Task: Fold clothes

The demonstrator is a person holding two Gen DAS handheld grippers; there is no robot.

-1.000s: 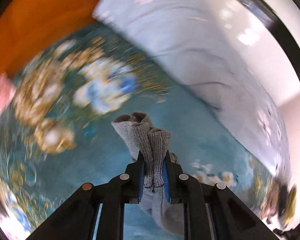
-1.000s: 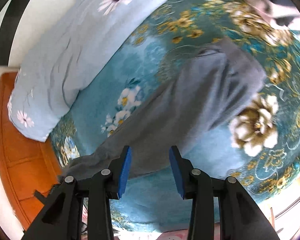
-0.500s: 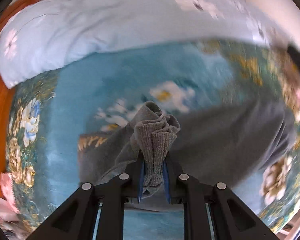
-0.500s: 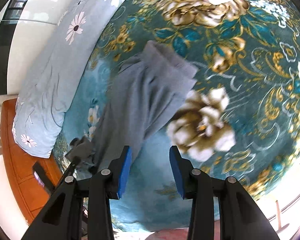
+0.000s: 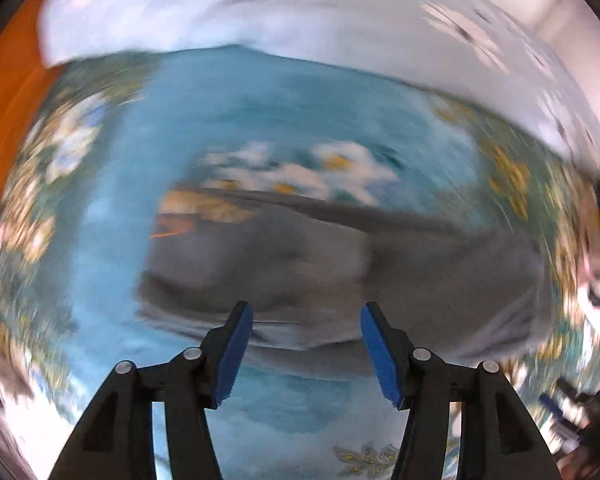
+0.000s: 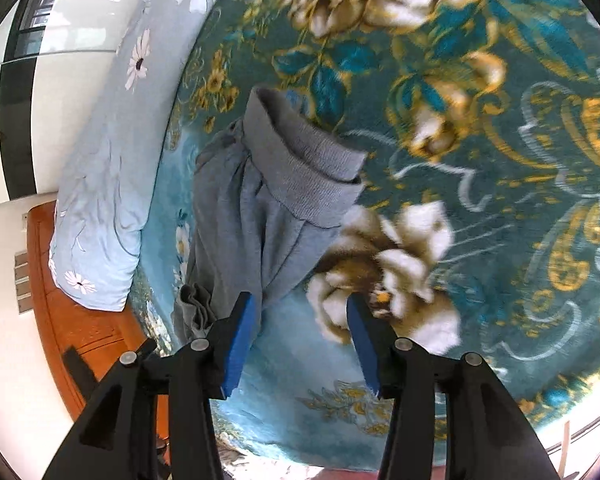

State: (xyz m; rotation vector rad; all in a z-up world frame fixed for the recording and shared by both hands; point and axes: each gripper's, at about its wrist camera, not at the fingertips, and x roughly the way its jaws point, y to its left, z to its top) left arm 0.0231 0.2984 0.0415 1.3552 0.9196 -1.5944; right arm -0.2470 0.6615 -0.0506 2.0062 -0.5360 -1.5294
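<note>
Grey sweatpants point(image 6: 255, 216) lie on the teal floral blanket point(image 6: 500, 160), the ribbed waistband point(image 6: 308, 164) towards the far end and the bunched leg cuffs point(image 6: 195, 308) near my left. In the blurred left wrist view the grey trousers point(image 5: 320, 268) lie flat just beyond the fingers. My left gripper point(image 5: 306, 344) is open and empty above the cloth. My right gripper point(image 6: 302, 338) is open and empty, hovering over the blanket just right of the trouser legs.
A light blue daisy-print duvet point(image 6: 111, 168) lies along the far side of the bed, also in the left wrist view point(image 5: 259, 12). An orange wooden headboard point(image 6: 71, 320) stands at the left. White wall beyond.
My left gripper has let go of the grey cuffs and opened; the trousers now lie flat. The right gripper has moved closer towards the waistband, still open.
</note>
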